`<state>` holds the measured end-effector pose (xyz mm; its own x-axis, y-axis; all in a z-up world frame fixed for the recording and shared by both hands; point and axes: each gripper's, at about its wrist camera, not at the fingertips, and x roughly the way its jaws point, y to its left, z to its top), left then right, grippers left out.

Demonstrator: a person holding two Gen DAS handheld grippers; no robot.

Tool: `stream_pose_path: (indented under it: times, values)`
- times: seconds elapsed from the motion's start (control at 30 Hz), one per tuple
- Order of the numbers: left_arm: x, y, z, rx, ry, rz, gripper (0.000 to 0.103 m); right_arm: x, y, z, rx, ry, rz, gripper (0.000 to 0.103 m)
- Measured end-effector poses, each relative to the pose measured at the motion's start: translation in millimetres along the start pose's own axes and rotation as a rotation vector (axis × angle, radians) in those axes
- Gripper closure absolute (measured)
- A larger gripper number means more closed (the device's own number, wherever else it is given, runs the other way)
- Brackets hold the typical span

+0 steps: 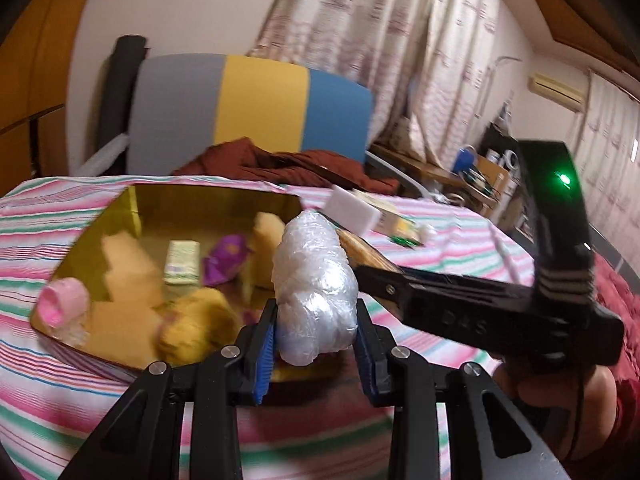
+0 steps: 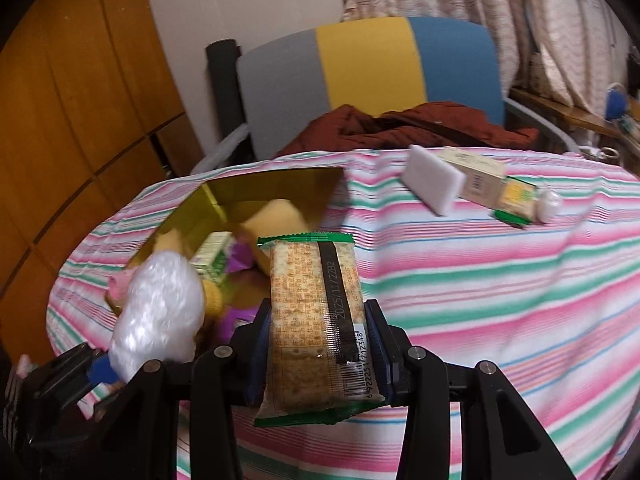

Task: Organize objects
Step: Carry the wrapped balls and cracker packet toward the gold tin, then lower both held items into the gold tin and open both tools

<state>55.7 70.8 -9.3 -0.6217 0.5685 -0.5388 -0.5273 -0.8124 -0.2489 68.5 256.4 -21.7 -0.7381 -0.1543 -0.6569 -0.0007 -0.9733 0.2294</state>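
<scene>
My left gripper (image 1: 316,344) is shut on a crumpled clear plastic bundle (image 1: 316,284) and holds it over the near edge of a gold box (image 1: 132,204). The bundle also shows in the right wrist view (image 2: 156,312). My right gripper (image 2: 318,340) is shut on a green-edged cracker packet (image 2: 316,308), just right of the gold box (image 2: 224,196). The box holds yellow sponges (image 1: 128,264), a green-white packet (image 1: 182,262), a purple wrapper (image 1: 224,258) and a pink item (image 1: 60,300). The right gripper's body (image 1: 500,300) shows at the right of the left wrist view.
On the striped tablecloth (image 2: 500,280) to the far right lie a white block (image 2: 434,184), a beige carton (image 2: 476,178), another cracker packet (image 2: 516,202) and a small white object (image 2: 550,206). A grey-yellow-blue chair (image 2: 372,68) with a brown garment (image 2: 400,126) stands behind the table.
</scene>
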Motion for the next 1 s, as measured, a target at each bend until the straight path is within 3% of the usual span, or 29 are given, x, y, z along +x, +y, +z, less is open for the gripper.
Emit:
stream_pose_path:
  times: [0.3,0.5,0.63,0.77,1.0]
  values:
    - [17,59,32,-0.112,0.044,0.09,0.069,38,42,23,-0.026,0.07,0.098,0.059]
    - [25,82,26,-0.167,0.073,0.117,0.069,63,49,31,0.027,0.116,0.137,0.059]
    - [23,90,21,-0.182,0.086,0.132,0.069,78,49,32,0.078,0.149,0.152,0.053]
    - [25,97,19,-0.179,0.101,0.141,0.069,67,51,32,0.087,0.098,0.169,0.04]
    - [37,102,24,-0.183,0.138,0.13,0.069,41,52,29,0.045,0.013,0.148,0.034]
